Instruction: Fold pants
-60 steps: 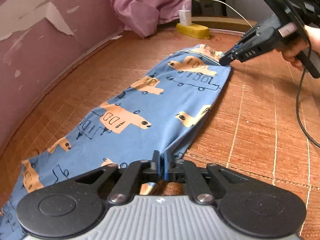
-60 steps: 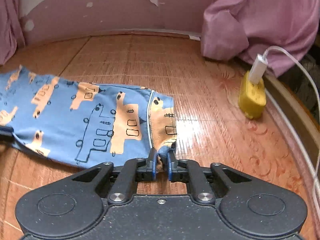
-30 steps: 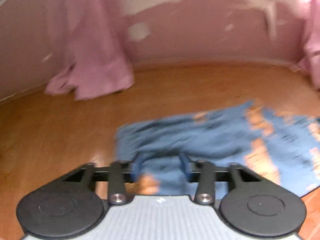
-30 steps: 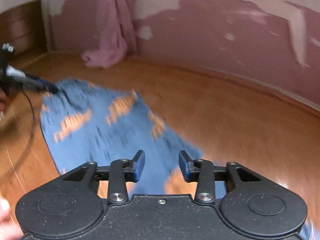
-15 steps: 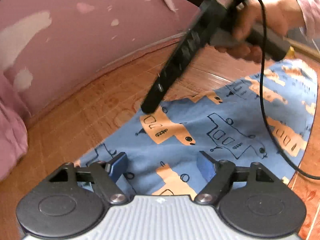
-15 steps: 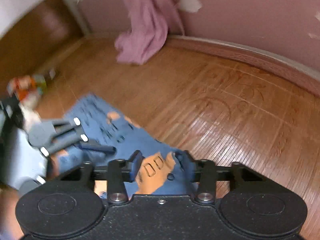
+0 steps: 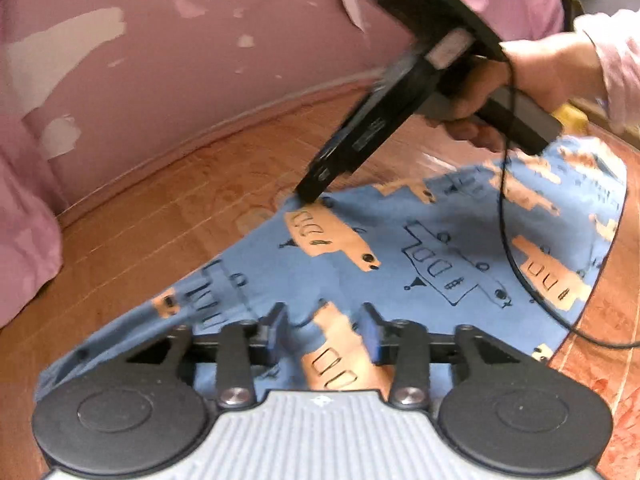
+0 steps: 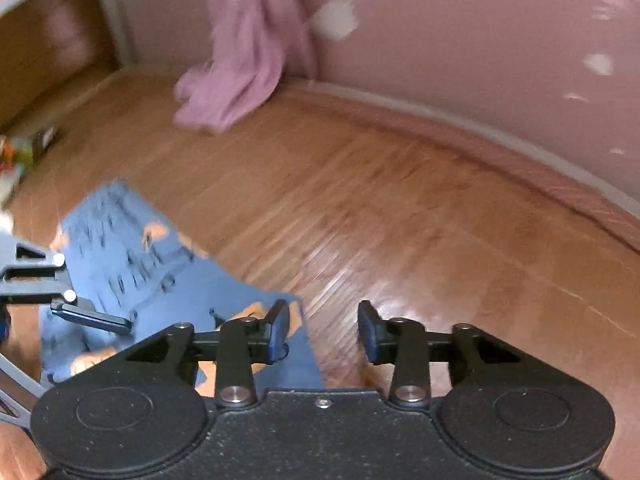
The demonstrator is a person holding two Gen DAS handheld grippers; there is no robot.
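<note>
Blue pants (image 7: 400, 256) printed with orange animals and outlined trucks lie flat on the wooden floor. My left gripper (image 7: 322, 332) stands open low over their near edge, cloth showing between its fingers. In the same view the right gripper (image 7: 310, 196), held by a hand (image 7: 532, 76), points down at the pants' far edge. The right wrist view shows my right gripper (image 8: 323, 330) open, its left finger above a corner of the pants (image 8: 168, 280) and its right finger above bare floor. The left gripper's fingers (image 8: 96, 318) appear at that view's left edge.
A pink wall with peeling paint (image 7: 192, 60) runs along the floor behind the pants. Pink cloth (image 8: 244, 60) hangs down to the floor by the wall. A black cable (image 7: 520, 272) from the right gripper trails over the pants. Colourful objects (image 8: 16, 156) sit blurred at far left.
Two seconds ago both grippers were shut on the pants' edges; both have let go and moved to the other end of the pants. The left gripper's fingers have narrowed since half a second ago.
</note>
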